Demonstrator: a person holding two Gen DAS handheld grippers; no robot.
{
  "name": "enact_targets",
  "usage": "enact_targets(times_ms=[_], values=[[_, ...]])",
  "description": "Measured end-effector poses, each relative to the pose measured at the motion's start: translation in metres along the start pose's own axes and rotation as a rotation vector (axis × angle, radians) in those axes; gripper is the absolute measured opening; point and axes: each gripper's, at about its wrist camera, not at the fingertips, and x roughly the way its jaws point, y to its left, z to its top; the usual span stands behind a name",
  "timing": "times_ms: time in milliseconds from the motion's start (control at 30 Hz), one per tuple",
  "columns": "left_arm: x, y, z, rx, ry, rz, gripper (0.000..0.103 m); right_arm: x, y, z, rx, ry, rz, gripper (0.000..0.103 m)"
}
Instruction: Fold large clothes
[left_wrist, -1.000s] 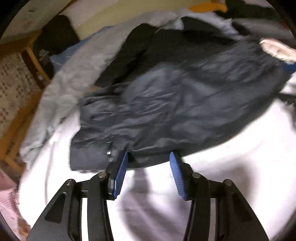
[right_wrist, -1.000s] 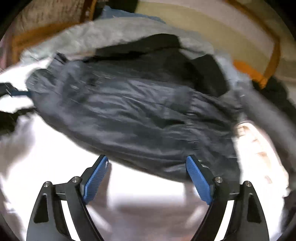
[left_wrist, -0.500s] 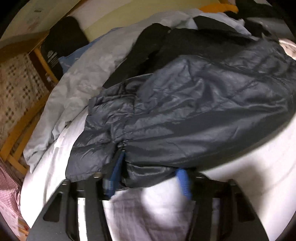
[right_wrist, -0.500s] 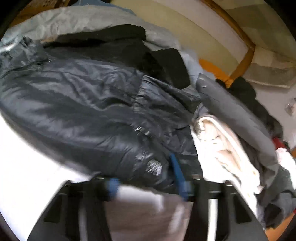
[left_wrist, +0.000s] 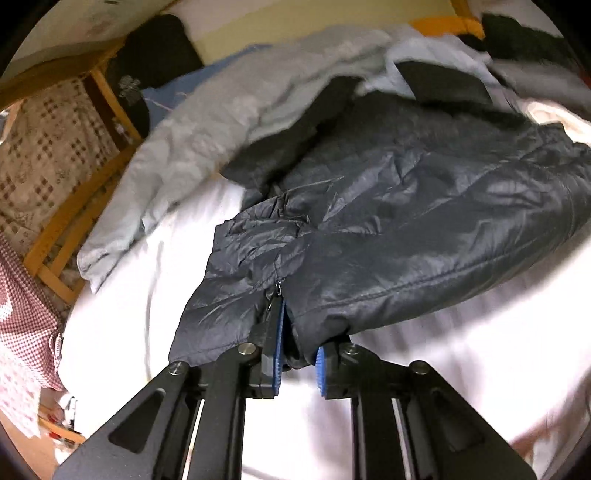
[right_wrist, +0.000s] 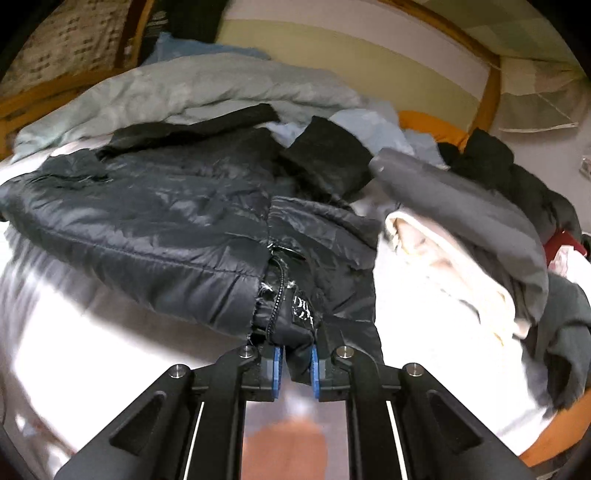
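Fabric of a dark quilted jacket fills the narrow gap between the blue pads of the left gripper, whose jaws are closing on the hem right beside a zipper. The rest of the garment spreads ahead of and to the right of those jaws, draped across a white bed sheet. In the right wrist view the right gripper is likewise closing, its jaws narrow with a bunched corner of the jacket pinched between the pads, a zipper and a small label just ahead of them. From there the jacket stretches ahead and to the left of the jaws. Beyond it lies a pale grey garment; to the right of the jaws sits a heap of cream and grey clothes. A wooden bed frame shows far left of the left jaws.
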Motion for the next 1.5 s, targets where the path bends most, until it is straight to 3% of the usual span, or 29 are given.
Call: enact_targets(times_ms=[167,267,367,500,667,800,867,967,1033,1167,1233,1367,1500], values=[[-0.009,-0.013,-0.021,0.142,0.078,-0.087,0.016,-0.011,0.009,-0.023,-0.054,0.136,0.026,0.013],[-0.002,-0.001,-0.017,0.087,0.118,-0.129,0.020,-0.012,0.006,-0.024,-0.075,0.153,0.055,0.014],[-0.002,0.013,0.002,0.010,0.103,-0.157,0.029,-0.005,-0.016,-0.009,0.022,0.173,0.134,0.016],[-0.008,0.023,0.035,-0.035,0.027,-0.174,0.051,-0.008,-0.035,0.024,0.087,0.115,0.190,0.020],[0.009,0.037,0.078,-0.070,-0.031,-0.162,0.064,-0.010,-0.038,0.060,0.080,0.024,0.143,0.036],[0.043,0.046,0.100,-0.136,-0.012,-0.185,0.066,0.020,-0.037,0.086,0.065,0.011,0.032,0.043],[0.056,0.047,0.107,-0.144,-0.062,-0.195,0.066,0.033,-0.037,0.096,0.067,0.005,0.019,0.048],[0.066,0.050,0.108,-0.160,-0.106,-0.224,0.067,0.051,-0.039,0.106,0.075,-0.004,-0.038,0.060],[0.072,0.053,0.107,-0.170,-0.120,-0.236,0.067,0.062,-0.041,0.108,0.082,0.003,-0.042,0.060],[0.086,0.055,0.103,-0.166,-0.169,-0.193,0.068,0.079,-0.046,0.104,0.120,-0.005,-0.036,0.071],[0.090,0.055,0.099,-0.179,-0.193,-0.196,0.077,0.085,-0.048,0.098,0.129,-0.019,-0.053,0.072],[0.078,0.057,0.092,-0.179,-0.246,-0.189,0.078,0.088,-0.051,0.089,0.102,-0.039,-0.059,0.072],[0.053,0.064,0.082,-0.225,-0.315,-0.177,0.080,0.064,-0.060,0.085,0.134,-0.150,-0.026,0.073]])
